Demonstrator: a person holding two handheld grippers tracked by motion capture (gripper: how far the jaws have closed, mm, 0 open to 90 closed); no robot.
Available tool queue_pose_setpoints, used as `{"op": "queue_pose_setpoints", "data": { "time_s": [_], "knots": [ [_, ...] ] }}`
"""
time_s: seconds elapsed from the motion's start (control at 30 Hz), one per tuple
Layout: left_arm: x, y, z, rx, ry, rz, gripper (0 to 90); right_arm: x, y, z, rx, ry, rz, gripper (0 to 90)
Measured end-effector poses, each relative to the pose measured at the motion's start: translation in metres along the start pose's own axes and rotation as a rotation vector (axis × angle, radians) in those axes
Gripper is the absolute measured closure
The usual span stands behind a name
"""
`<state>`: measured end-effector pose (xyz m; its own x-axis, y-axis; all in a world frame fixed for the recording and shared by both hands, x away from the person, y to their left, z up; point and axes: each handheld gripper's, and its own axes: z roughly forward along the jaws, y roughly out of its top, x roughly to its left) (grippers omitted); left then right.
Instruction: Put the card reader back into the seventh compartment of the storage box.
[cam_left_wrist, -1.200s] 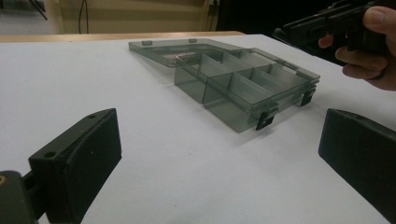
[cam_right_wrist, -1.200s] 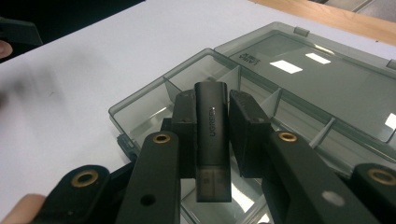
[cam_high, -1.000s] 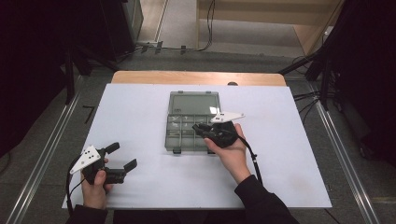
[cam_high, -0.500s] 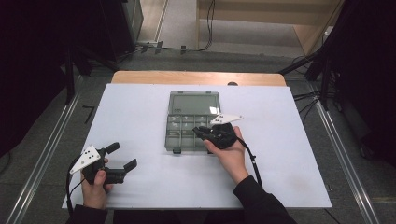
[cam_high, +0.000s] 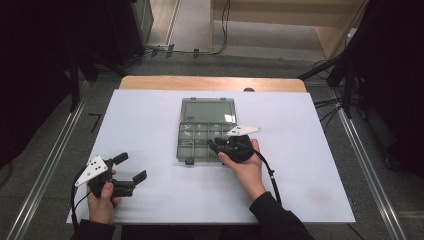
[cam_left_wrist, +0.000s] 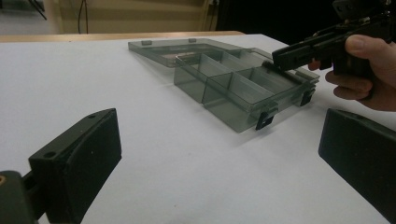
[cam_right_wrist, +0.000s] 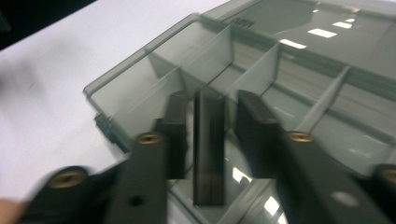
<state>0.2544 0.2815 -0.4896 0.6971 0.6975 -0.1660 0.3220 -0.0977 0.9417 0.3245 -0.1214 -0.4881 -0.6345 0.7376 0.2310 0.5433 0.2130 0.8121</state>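
Smoky grey plastic, see-through and glossy: that is the organiser box (cam_high: 205, 131) I am working on, a flat rectangle lying open near the middle of the white table sheet (cam_high: 150, 115). Its lid (cam_high: 208, 110) is folded flat on the far side, and the tray part on the near side is split by thin upright walls into small square cells. Two dark latches (cam_left_wrist: 264, 119) sit on the near edge. With the lid thrown back, the box's long axis runs near to far, hinge end away from me.

My right gripper (cam_high: 218, 145) rests on the tray's near right corner, pointing left across it. In the right gripper view its matte black jaws stand either side of a dark upright divider (cam_right_wrist: 208, 140), a narrow flat slab standing in a cell. The jaws have just been opening, and there are slim gaps between pads and divider, so they are narrow but not pressing on it.

My left gripper (cam_high: 131, 168) sits well apart at the near left of the sheet, pointing right, jaws spread wide with bare sheet between them.
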Motion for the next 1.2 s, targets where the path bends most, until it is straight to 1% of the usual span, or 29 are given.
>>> {"op": "queue_pose_setpoints", "data": {
  "time_s": [0.1,0.17,0.27,0.37,0.5,0.53,0.6,0.77,0.9,1.07,1.1,1.13,1.2],
  "knots": [
    [0.000,0.000,0.000,0.003,0.002,0.001,0.0,-0.004,0.002,-0.006,-0.033,0.012,0.029,50.2],
    [0.000,0.001,0.000,0.004,0.004,0.008,0.0,-0.006,0.004,-0.011,-0.054,0.011,0.032,43.9],
    [0.001,0.003,-0.001,-0.009,0.004,0.002,0.0,-0.007,0.005,-0.016,-0.058,-0.001,0.024,34.3],
    [0.001,0.004,-0.002,-0.014,0.006,0.011,0.0,-0.008,0.006,-0.021,-0.067,0.008,0.014,27.3],
    [-0.002,0.007,0.000,-0.025,0.004,0.015,0.0,-0.008,0.006,-0.026,-0.085,0.020,-0.004,21.2],
    [-0.003,0.008,0.000,-0.019,0.003,0.020,0.0,-0.009,0.007,-0.028,-0.090,0.023,-0.007,18.8],
    [-0.005,0.010,0.002,-0.023,0.000,0.023,0.0,-0.009,0.007,-0.029,-0.093,0.029,-0.014,17.3],
    [-0.011,0.013,0.008,-0.019,-0.013,0.034,0.0,-0.008,0.007,-0.034,-0.097,0.019,-0.035,13.5],
    [-0.015,0.018,0.012,-0.017,-0.023,0.041,0.0,-0.011,0.007,-0.037,-0.106,0.023,-0.041,10.9],
    [-0.019,0.022,0.019,-0.006,-0.030,0.047,0.0,-0.015,0.005,-0.041,-0.112,0.022,-0.032,8.8],
    [-0.019,0.022,0.020,-0.005,-0.032,0.051,0.0,-0.016,0.005,-0.042,-0.117,0.013,-0.030,5.8],
    [-0.020,0.023,0.021,-0.005,-0.034,0.053,0.0,-0.016,0.005,-0.043,-0.117,0.003,-0.027,0.9],
    [-0.021,0.023,0.023,0.005,-0.038,0.058,0.0,-0.018,0.005,-0.046,-0.126,0.001,-0.022,0.0]
  ]
}}
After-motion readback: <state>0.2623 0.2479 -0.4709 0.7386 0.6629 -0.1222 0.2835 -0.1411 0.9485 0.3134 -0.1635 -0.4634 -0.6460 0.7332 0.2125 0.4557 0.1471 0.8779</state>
